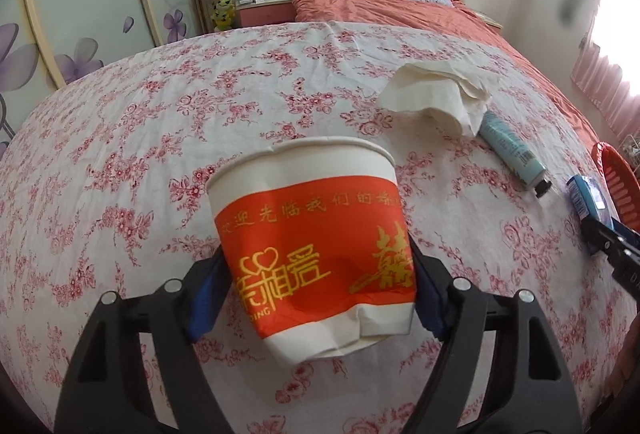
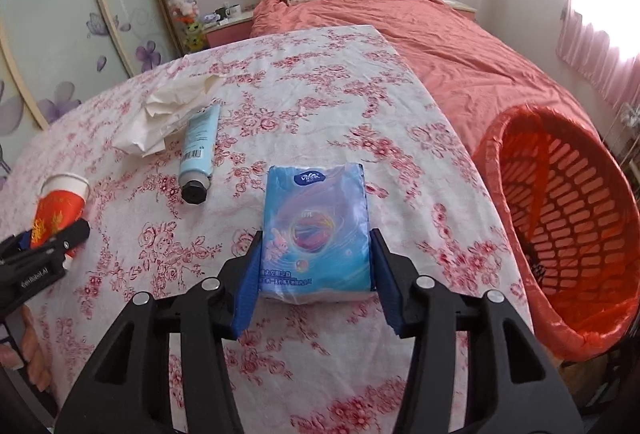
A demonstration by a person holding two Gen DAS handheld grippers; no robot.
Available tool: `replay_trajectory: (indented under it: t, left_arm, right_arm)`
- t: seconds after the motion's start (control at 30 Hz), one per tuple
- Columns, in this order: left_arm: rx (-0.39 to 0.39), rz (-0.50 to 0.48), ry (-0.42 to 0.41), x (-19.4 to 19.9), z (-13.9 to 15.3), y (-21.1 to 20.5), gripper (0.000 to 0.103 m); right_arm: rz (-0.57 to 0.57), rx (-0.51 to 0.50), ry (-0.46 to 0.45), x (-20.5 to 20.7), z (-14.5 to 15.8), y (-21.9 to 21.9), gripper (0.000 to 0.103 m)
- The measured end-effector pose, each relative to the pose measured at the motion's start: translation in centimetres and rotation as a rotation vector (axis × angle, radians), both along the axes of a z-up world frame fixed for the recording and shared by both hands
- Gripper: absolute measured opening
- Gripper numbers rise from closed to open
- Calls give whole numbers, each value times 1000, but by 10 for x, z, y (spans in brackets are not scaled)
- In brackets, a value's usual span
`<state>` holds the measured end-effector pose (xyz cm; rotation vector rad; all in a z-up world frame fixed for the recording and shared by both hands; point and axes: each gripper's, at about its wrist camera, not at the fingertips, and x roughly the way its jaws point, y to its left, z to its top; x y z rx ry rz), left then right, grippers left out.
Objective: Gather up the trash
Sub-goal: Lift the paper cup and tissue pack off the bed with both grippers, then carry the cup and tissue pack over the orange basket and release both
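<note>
A white paper cup (image 1: pixel 312 246) with a red band and gold lettering stands tilted between my left gripper's (image 1: pixel 316 254) blue pads. Both pads press its sides and its base is dented. In the right wrist view the same cup (image 2: pixel 60 202) sits at the far left, behind the left gripper (image 2: pixel 52 238). My right gripper (image 2: pixel 316 234) is closed on a blue tissue pack (image 2: pixel 316 226) that lies flat on the floral tablecloth (image 2: pixel 320 94). Both pads touch the pack's long sides. A crumpled white tissue (image 2: pixel 168 114) and a light blue tube (image 2: pixel 198 150) lie farther back.
An orange slatted basket (image 2: pixel 560 226) lined with an orange bag stands off the table's right edge, tipped toward me. A bed with a salmon cover (image 2: pixel 440 42) lies beyond the table. A wardrobe with purple flowers (image 1: pixel 80 14) is on the left. A hand shows at the lower left (image 2: pixel 32 338).
</note>
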<state>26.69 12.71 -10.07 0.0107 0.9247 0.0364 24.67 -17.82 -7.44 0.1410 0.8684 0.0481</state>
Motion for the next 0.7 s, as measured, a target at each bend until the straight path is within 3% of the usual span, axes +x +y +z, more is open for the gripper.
replay_trajectory:
  t: [0.37, 0.7]
  left_arm:
    - [-28, -92, -66, -27, 45, -50, 76]
    - [-115, -271, -131, -38, 87, -139, 76]
  right_arm:
    - [-42, -22, -172, -38, 58, -39, 50]
    - [-166, -12, -283, -64, 93, -108, 50]
